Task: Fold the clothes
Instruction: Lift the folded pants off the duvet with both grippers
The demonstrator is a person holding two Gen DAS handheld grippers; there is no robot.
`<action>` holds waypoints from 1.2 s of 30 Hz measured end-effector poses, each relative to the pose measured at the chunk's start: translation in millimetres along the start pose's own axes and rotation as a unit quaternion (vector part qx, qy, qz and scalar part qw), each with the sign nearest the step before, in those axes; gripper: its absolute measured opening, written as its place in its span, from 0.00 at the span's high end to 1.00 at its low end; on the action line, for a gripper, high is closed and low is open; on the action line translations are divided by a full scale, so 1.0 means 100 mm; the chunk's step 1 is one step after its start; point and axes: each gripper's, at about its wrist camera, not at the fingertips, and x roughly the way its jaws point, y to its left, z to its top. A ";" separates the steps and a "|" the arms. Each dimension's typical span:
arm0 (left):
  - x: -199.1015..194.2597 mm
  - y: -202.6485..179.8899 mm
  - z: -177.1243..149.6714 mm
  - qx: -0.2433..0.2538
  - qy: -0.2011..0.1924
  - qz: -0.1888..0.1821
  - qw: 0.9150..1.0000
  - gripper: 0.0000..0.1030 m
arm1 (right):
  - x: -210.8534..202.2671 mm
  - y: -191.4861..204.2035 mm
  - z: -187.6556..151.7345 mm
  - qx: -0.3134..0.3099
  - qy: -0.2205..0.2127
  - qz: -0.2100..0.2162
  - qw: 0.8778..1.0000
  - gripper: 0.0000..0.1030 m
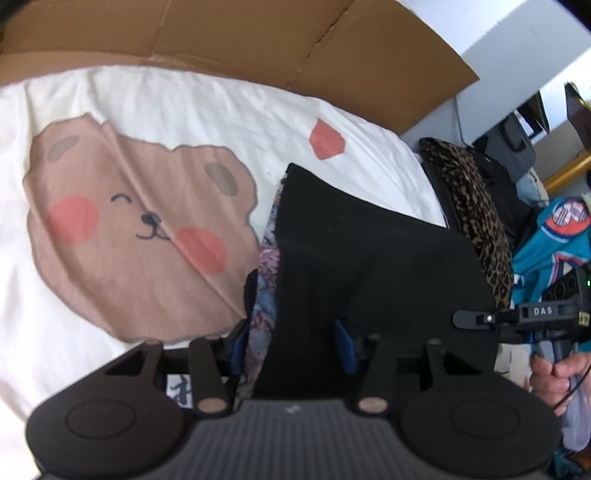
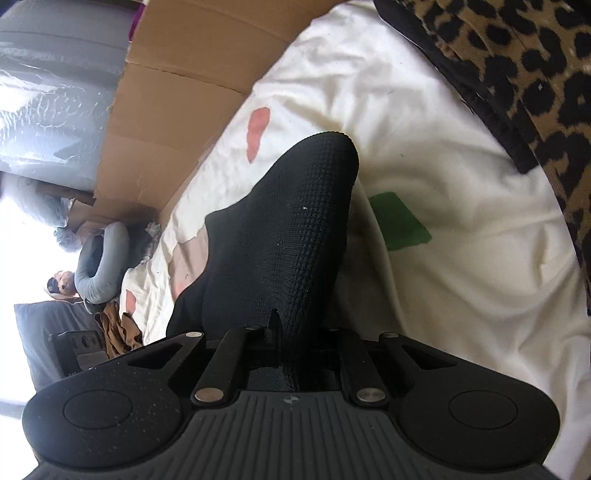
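Observation:
A black knit garment point(image 1: 369, 251) hangs stretched between both grippers over the bed. In the left wrist view my left gripper point(image 1: 291, 343) is shut on a thick bunch of it, together with a blue-and-pink patterned cloth point(image 1: 264, 295) that lies along its left side; the blue pads point(image 1: 345, 347) press on the bunch. At the right edge, my right gripper point(image 1: 465, 319) pinches the garment's far corner, with a person's hand point(image 1: 550, 376) on its handle. In the right wrist view the black garment point(image 2: 295, 229) rises out of my right gripper point(image 2: 280, 343), whose fingertips are hidden under the cloth.
The bed has a white sheet point(image 1: 184, 99) with a brown bear print point(image 1: 129, 221) and a green patch point(image 2: 399, 221). Cardboard point(image 1: 221, 33) stands behind it. A leopard-print cloth point(image 1: 472, 206) and a teal jersey point(image 1: 546, 251) lie at the right. A grey neck pillow point(image 2: 99, 266) lies far off.

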 end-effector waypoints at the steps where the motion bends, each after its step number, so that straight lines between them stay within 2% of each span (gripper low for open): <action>1: 0.01 0.00 0.00 -0.001 0.001 0.000 1.000 0.44 | 0.01 -0.01 0.00 0.002 0.001 -0.002 1.000 0.90; 7: 0.09 0.10 0.03 -0.020 0.003 -0.015 1.000 0.31 | 0.03 -0.06 -0.01 0.008 0.002 -0.003 1.000 0.85; 10: 0.13 0.16 0.04 -0.034 0.005 -0.027 0.999 0.28 | 0.05 -0.10 -0.02 0.010 0.003 -0.003 1.000 0.84; 12: 0.15 0.18 0.06 -0.043 0.005 -0.036 0.998 0.25 | 0.05 -0.13 -0.03 0.013 0.004 -0.006 1.000 0.76; 14: 0.17 0.20 0.07 -0.052 0.006 -0.046 0.998 0.23 | 0.06 -0.14 -0.03 0.013 0.005 -0.006 1.000 0.76; 21: 0.14 0.24 0.10 -0.072 -0.004 -0.076 0.994 0.36 | 0.07 -0.13 -0.03 0.011 0.005 -0.001 1.000 0.75; 25: 0.08 0.39 0.10 -0.110 -0.007 -0.105 0.988 0.45 | 0.04 -0.15 -0.03 0.019 -0.003 0.008 1.000 0.75; 27: 0.09 0.42 0.09 -0.113 -0.005 -0.102 0.988 0.45 | 0.04 -0.17 -0.04 0.026 -0.007 0.014 1.000 0.73; 32: 0.17 0.41 0.08 -0.108 0.007 -0.100 0.989 0.37 | 0.09 -0.22 -0.06 0.034 -0.008 0.016 0.999 0.72; 34: 0.21 0.39 0.08 -0.106 0.014 -0.106 0.989 0.38 | 0.13 -0.23 -0.07 0.037 -0.004 0.019 0.999 0.72; 36: 0.23 0.35 0.08 -0.102 0.017 -0.103 0.989 0.44 | 0.18 -0.23 -0.08 0.036 0.002 0.022 0.999 0.73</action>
